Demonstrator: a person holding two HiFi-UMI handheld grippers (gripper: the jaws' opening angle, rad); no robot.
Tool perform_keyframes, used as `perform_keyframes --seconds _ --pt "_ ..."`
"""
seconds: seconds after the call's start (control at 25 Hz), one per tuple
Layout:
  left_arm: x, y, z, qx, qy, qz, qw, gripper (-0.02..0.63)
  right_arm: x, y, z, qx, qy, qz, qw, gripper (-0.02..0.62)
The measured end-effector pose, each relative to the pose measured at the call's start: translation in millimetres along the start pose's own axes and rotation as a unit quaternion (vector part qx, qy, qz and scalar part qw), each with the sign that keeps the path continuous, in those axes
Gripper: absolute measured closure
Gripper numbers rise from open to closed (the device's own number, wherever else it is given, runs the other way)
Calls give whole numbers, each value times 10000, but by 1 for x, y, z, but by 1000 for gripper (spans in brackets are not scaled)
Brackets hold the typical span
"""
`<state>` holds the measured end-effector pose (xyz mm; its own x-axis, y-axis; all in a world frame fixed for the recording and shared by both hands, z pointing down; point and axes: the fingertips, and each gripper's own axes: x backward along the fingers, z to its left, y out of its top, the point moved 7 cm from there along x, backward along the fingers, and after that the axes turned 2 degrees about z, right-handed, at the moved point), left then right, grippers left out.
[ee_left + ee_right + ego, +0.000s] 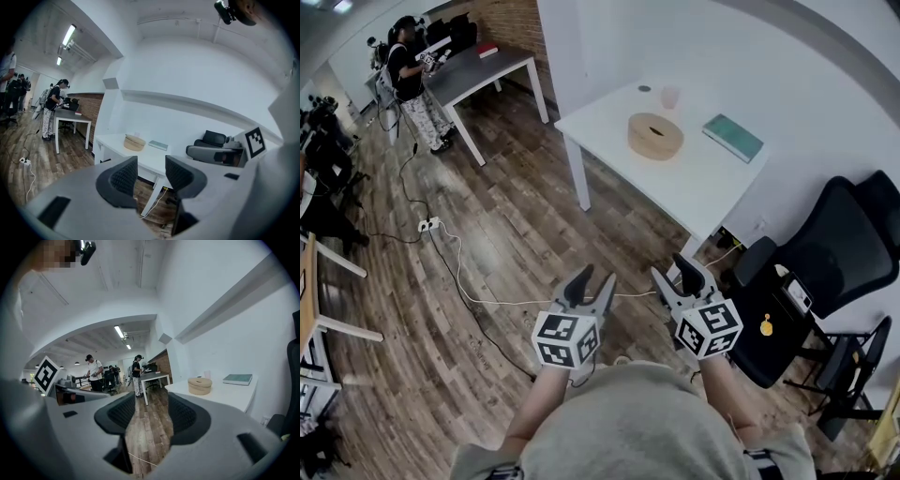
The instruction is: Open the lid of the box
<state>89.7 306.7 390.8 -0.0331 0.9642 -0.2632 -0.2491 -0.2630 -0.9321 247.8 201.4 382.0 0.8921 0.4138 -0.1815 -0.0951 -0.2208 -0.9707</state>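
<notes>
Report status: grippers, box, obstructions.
Left gripper and right gripper open, empty, short of the white table. Round box on it, lid on, untouched. Green book and cup stand apart from it.

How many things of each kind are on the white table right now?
round wooden box: 1
green book: 1
clear cup: 1
small dark disc: 1
Total: 4
</notes>
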Motion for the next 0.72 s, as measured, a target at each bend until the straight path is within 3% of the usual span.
perform_keyframes --seconds 0.72 --pt "-61 5 44 155 -31 239 9996 434 -57 -6 -33 -116 -82 204 9997 359"
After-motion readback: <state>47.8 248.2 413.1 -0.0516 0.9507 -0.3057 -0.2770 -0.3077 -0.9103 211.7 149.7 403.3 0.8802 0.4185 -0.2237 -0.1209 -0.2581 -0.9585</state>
